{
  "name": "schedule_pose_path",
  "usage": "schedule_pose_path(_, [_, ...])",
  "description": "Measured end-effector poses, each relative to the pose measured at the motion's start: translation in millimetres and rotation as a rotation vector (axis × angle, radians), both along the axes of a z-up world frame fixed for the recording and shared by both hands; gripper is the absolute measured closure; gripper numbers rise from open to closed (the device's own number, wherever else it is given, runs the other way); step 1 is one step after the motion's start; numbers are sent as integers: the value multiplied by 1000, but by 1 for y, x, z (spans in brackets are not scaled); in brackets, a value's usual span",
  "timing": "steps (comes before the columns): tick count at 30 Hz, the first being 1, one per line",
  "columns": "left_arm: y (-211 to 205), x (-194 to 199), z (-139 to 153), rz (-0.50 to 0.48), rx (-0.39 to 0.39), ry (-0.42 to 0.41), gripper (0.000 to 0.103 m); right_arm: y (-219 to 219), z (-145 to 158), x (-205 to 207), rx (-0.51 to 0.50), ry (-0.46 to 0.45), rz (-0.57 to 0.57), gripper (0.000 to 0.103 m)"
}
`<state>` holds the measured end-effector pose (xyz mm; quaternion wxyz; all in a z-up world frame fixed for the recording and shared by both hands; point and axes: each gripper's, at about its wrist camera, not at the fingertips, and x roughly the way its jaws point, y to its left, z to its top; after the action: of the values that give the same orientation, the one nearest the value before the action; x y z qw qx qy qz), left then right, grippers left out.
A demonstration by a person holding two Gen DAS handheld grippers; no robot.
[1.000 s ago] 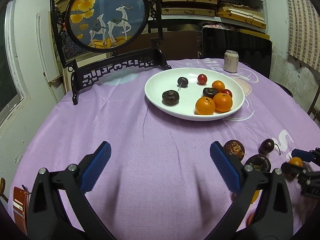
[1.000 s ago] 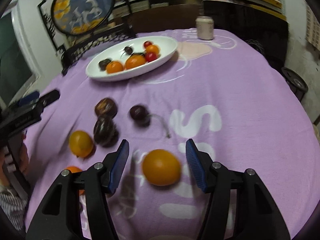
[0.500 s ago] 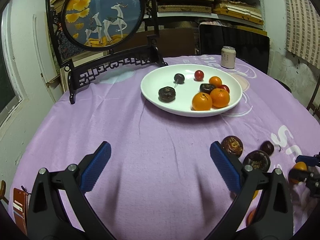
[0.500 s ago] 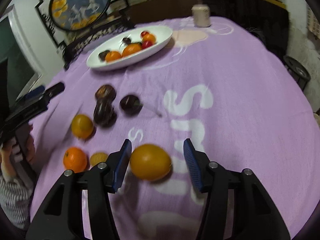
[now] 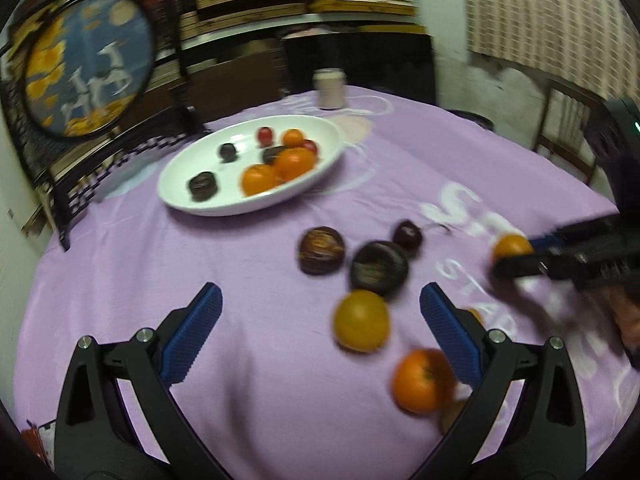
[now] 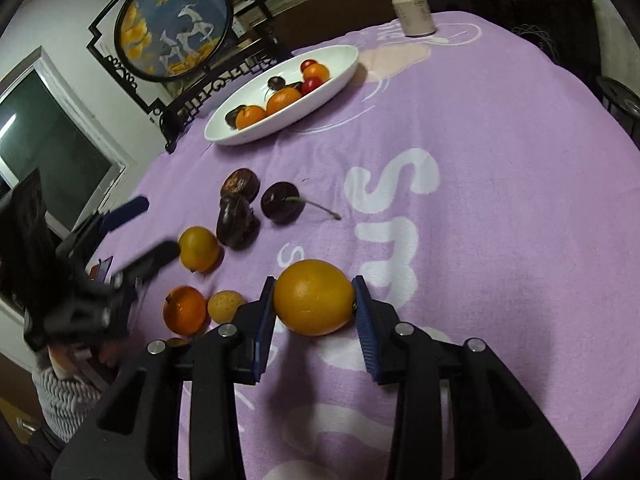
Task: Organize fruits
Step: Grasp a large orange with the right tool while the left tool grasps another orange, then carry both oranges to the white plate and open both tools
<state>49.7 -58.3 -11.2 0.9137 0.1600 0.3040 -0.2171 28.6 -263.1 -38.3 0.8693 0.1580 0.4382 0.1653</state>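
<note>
My right gripper (image 6: 315, 306) is shut on a large orange (image 6: 314, 297) and holds it just above the purple cloth; it also shows in the left wrist view (image 5: 512, 246). My left gripper (image 5: 320, 336) is open and empty above loose fruit: a yellow-orange citrus (image 5: 361, 320), a tangerine (image 5: 422, 380), two dark round fruits (image 5: 321, 250) (image 5: 379, 267) and a cherry (image 5: 407, 235). The white plate (image 5: 188, 200) at the back holds several oranges, dark fruits and red ones; it also shows in the right wrist view (image 6: 340, 76).
A deer screen on a black stand (image 5: 86, 80) is behind the plate. A drink can (image 5: 330, 88) stands at the far edge. A small yellow fruit (image 6: 225, 306) lies beside the tangerine (image 6: 184, 310). Shelves and a chair lie beyond the table.
My right gripper closed on the large orange and lifted it slightly. My left gripper swung right, over the loose fruit, with motion blur.
</note>
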Motion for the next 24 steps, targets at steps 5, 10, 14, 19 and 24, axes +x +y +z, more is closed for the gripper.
schedule_pose_path(5, [-7, -4, -7, -30, 19, 32, 6, 1, 0, 1, 5, 2, -4, 65])
schedule_pose_path(10, [-4, 9, -13, -59, -24, 127, 48, 0, -1, 3, 8, 3, -4, 65])
schedule_pose_path(14, [0, 24, -22, -80, -91, 244, 66, 0, -1, 3, 9, 3, -4, 65])
schedule_pose_path(19, [5, 29, -20, -55, -134, 264, 67, -2, -2, 2, 15, -1, -14, 65])
schedule_pose_path(24, [20, 35, 6, 14, -156, 175, 67, -2, 9, 5, -8, -38, -30, 65])
